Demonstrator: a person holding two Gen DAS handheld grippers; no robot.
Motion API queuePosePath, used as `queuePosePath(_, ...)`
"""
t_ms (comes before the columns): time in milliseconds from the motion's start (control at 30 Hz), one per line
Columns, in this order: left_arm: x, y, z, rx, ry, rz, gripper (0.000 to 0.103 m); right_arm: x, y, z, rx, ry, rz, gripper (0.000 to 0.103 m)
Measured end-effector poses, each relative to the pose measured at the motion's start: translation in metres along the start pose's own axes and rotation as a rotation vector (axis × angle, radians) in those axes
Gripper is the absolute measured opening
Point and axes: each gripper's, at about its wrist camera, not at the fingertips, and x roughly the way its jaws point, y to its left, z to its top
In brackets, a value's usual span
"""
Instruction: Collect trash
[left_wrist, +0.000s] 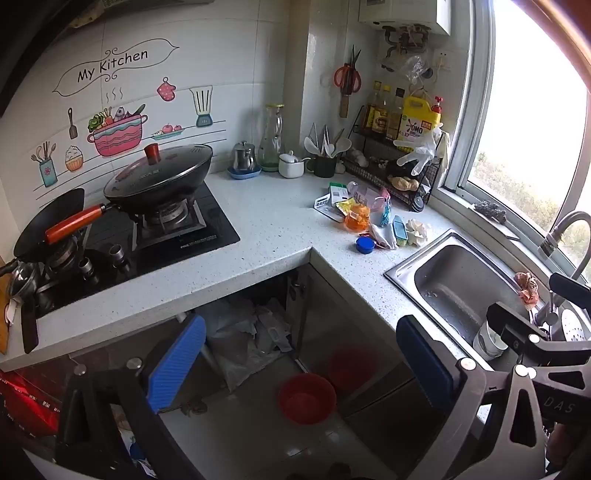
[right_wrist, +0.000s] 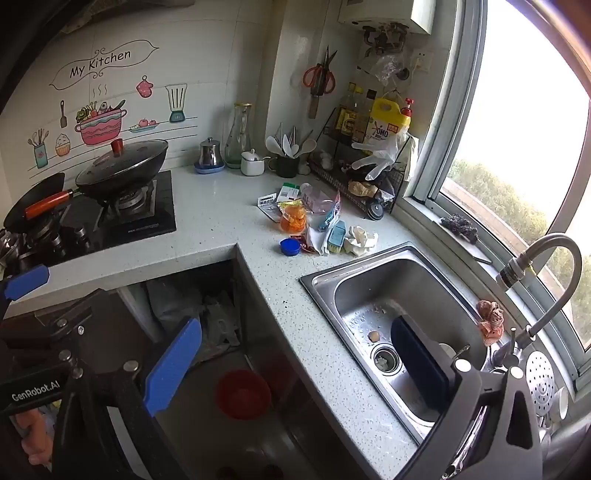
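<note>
A pile of trash lies on the speckled counter by the corner: an orange wrapper (left_wrist: 357, 218) (right_wrist: 293, 218), a blue cap (left_wrist: 365, 244) (right_wrist: 290, 246), crumpled white paper (left_wrist: 417, 232) (right_wrist: 360, 236), a clear plastic bottle (left_wrist: 365, 192) (right_wrist: 317, 197) and a small green-and-white carton (left_wrist: 338, 192) (right_wrist: 288, 192). My left gripper (left_wrist: 299, 328) hangs open over the floor in front of the counter, well short of the pile. My right gripper (right_wrist: 295, 328) is open too, with one finger over the sink (right_wrist: 369, 266). Neither holds anything.
A red bowl (left_wrist: 306, 397) (right_wrist: 242, 393) stands on the floor, with plastic bags (left_wrist: 240, 339) under the counter behind it. A lidded wok (left_wrist: 159, 177) sits on the stove at left. A wire rack (left_wrist: 388, 173) of bottles, a utensil cup and a faucet (right_wrist: 546, 258) edge the counter.
</note>
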Motion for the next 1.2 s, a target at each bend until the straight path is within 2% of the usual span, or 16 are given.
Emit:
queuePosePath(800, 0.0015, 0.0023, -0.0023, -0.010, 0.007, -0.004, 0.103, 0.0043, 0.0020, 0.0011, -0.020, 0.009, 0.013, 0.103)
queuePosePath(1000, 0.0009, 0.0004, -0.0036, -0.006, 0.008, -0.002, 0.103, 0.0005, 0.0009, 0.0003, -0.024, 0.001, -0.023, 0.103)
queuePosePath(1200, 0.0002, 0.0025, -0.0049, -0.008, 0.011, -0.006, 0.103, 0.0015, 0.0019, 0.0001, -0.011, 0.013, 0.003, 0.103)
